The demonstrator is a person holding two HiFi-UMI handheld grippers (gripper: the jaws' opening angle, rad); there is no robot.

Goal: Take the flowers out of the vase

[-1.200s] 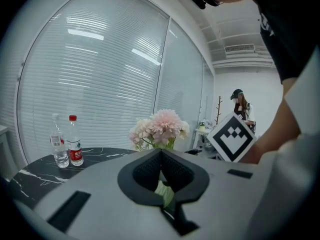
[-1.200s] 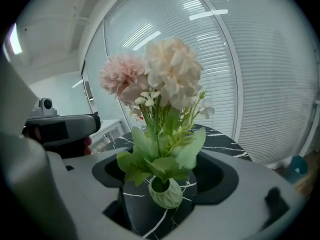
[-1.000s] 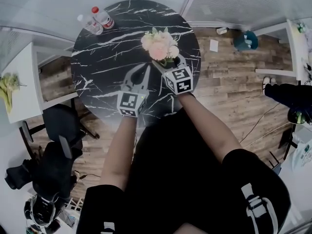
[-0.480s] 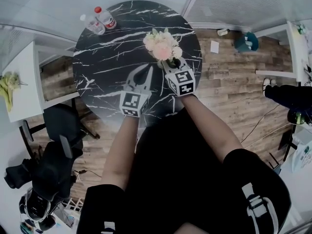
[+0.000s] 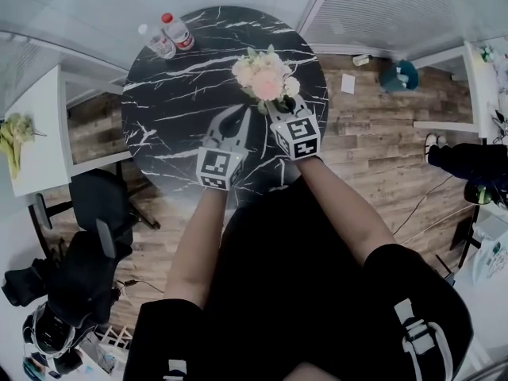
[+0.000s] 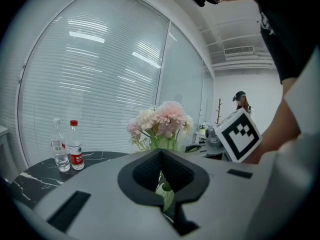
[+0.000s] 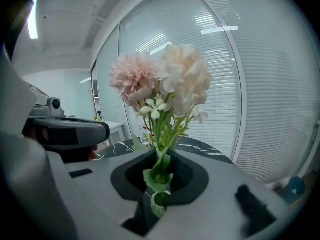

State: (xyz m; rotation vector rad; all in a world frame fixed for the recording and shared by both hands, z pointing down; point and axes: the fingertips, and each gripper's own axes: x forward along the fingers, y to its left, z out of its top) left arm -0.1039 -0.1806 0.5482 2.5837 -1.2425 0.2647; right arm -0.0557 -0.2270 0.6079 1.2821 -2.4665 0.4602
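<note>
A bunch of pink and cream flowers stands at the far right of the round black marble table. My right gripper is at its base. In the right gripper view the jaws are closing on the green stems, and the blossoms rise above the pads. The vase is hidden under the blossoms and the gripper. My left gripper hovers just left of the bunch, fingertips together and nothing between them. In the left gripper view the flowers show beyond the left gripper.
Two water bottles stand at the table's far left edge and also show as bottles in the left gripper view. A dark chair and a white desk lie to the left. Wooden floor lies right of the table.
The right gripper's jaws were spread wide around the stems and have closed on them. The gripper and the flowers have risen slightly. The left gripper has stayed put.
</note>
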